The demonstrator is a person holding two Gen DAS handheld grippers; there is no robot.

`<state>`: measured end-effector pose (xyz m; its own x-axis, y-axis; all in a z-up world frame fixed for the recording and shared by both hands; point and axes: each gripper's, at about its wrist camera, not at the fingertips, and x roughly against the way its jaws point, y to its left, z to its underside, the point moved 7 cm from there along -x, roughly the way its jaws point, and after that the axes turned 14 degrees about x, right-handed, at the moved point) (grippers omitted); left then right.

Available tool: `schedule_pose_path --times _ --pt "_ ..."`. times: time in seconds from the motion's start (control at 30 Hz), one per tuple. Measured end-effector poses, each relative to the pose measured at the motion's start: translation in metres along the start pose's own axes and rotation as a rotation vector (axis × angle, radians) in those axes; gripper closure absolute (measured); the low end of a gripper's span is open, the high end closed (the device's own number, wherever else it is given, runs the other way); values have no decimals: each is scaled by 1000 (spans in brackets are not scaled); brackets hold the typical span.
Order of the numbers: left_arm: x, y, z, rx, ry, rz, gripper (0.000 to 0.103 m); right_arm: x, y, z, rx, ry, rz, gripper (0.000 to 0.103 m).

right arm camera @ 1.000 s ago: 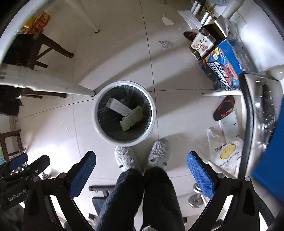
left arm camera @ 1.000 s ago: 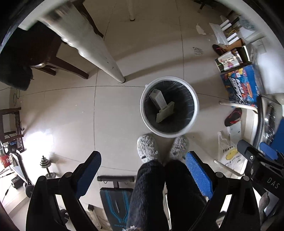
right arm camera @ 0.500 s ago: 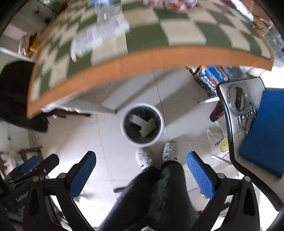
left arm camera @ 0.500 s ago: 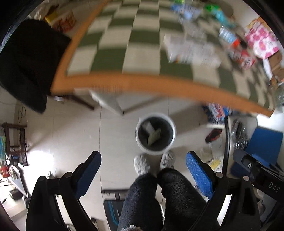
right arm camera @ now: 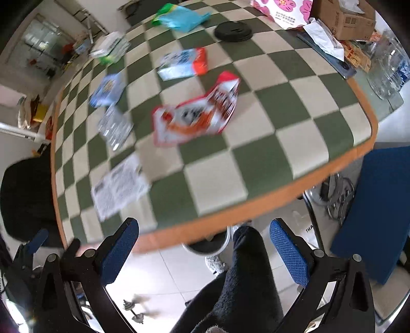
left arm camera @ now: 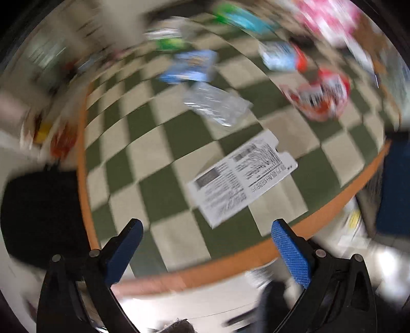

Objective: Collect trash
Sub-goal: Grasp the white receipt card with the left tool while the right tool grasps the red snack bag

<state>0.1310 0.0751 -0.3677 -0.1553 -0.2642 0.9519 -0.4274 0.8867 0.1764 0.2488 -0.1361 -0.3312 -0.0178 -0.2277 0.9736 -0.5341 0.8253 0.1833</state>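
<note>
— Orange trim runs along the near edge of the checkered table [right arm camera: 258, 166]; where do the claws sit against it?

— Both hang above that edge, pointing steeply down. The left gripper [left arm camera: 205, 246] has its jaws opening, nothing between the blue pads. The right gripper [right arm camera: 203, 246] is spread wide and empty too.

— And the trash?

— Scattered on the green-and-cream squares. A white printed packet [left arm camera: 243, 179] lies flat nearest the left claw, a little in from the orange border. Past it sits a clear crinkled wrapper [left arm camera: 217, 105], then a blue-and-white packet [left arm camera: 189, 66]. A red-and-white bag [right arm camera: 197, 115] lies mid-table, well apart from every edge, and a white-and-red packet [right arm camera: 183, 64] lies beyond it.

— Room to move?

— Bare squares surround the red-and-white bag, widest on the near right corner. The far right edge is crowded: a cardboard box [right arm camera: 343, 18] and clear bottles [right arm camera: 389, 66].

— The bin?

— Only a sliver of its white rim [right arm camera: 225, 243] shows under the table lip, beside the person's dark trouser leg [right arm camera: 246, 276] and a grey slipper [right arm camera: 215, 263]. A blue chair [right arm camera: 379, 205] stands just off the table's right corner.
</note>
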Motion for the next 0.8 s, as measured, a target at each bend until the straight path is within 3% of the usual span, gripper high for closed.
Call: schedule_pose_path --times 0.17,0.27,0.4,0.53,0.67,0.73,0.8 --pt "-56 -27 -27 -289 114 -32 0 -37 -30 -44 -24 72 -7 0" --pt "-78 -39 -35 -368 194 11 1 -59 -45 -65 -35 105 -15 0" --pt "-98 -49 -37 -413 289 66 1 -80 -58 -88 -66 119 -49 0" --pt "-105 -56 -40 -396 308 91 5 -100 -61 -107 -73 107 -59 3" --pt "-106 -49 -43 -296 320 117 12 -114 -52 -118 -54 81 -59 24" --pt "-107 -44 -44 -207 330 113 13 -111 -45 -123 -24 37 -47 56" --pt "-109 -33 -45 -31 363 98 16 -108 -40 -127 -14 -2 -39 69"
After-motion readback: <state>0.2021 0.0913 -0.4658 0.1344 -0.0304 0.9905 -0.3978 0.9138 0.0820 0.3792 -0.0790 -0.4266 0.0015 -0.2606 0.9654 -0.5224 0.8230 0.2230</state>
